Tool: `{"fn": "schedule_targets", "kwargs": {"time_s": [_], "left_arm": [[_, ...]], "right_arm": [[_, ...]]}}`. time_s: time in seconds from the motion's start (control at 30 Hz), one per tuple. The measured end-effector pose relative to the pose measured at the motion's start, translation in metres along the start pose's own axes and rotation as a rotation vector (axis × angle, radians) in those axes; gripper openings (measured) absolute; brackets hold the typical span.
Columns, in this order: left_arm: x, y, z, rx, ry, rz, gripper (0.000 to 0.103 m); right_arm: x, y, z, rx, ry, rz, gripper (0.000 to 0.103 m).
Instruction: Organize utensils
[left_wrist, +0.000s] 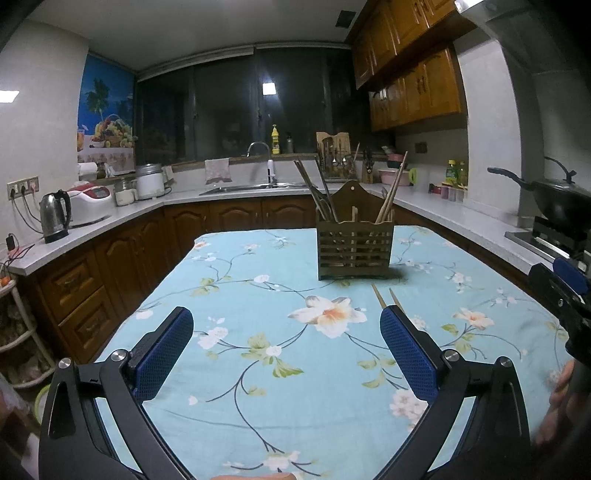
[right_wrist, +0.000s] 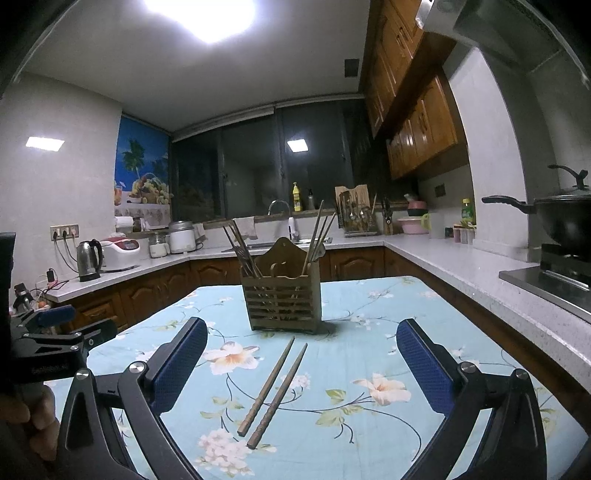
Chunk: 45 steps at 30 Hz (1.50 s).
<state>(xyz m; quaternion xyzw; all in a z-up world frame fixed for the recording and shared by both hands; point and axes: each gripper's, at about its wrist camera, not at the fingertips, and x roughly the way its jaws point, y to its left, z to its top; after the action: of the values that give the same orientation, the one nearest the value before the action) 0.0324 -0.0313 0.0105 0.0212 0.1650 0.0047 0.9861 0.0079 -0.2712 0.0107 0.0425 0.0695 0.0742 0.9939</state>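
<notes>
The left claw has its jaws wide apart and holds nothing; ahead of it and a little to its right the holder stands upright on the cloth, with chopsticks leaning out of both its sides. The right claw is also wide apart and empty, and the two loose chopsticks lie side by side on the cloth between its fingers, their tips toward the holder straight ahead.

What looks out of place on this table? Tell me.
A pair of chopsticks lies loose on the tablecloth in front of the wooden holder, while the other utensils stand inside it. Nothing looks spilled or broken.
</notes>
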Motion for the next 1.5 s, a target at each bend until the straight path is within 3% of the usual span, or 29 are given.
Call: {"fn": "schedule_targets", "kwargs": {"time_s": [1.5], "left_arm": [[-0.0045, -0.0031, 0.0018, 0.007, -0.009, -0.015, 0.103]], "right_arm": [[-0.0013, 0.0031, 0.0016, 0.000, 0.002, 0.008, 0.103]]}}
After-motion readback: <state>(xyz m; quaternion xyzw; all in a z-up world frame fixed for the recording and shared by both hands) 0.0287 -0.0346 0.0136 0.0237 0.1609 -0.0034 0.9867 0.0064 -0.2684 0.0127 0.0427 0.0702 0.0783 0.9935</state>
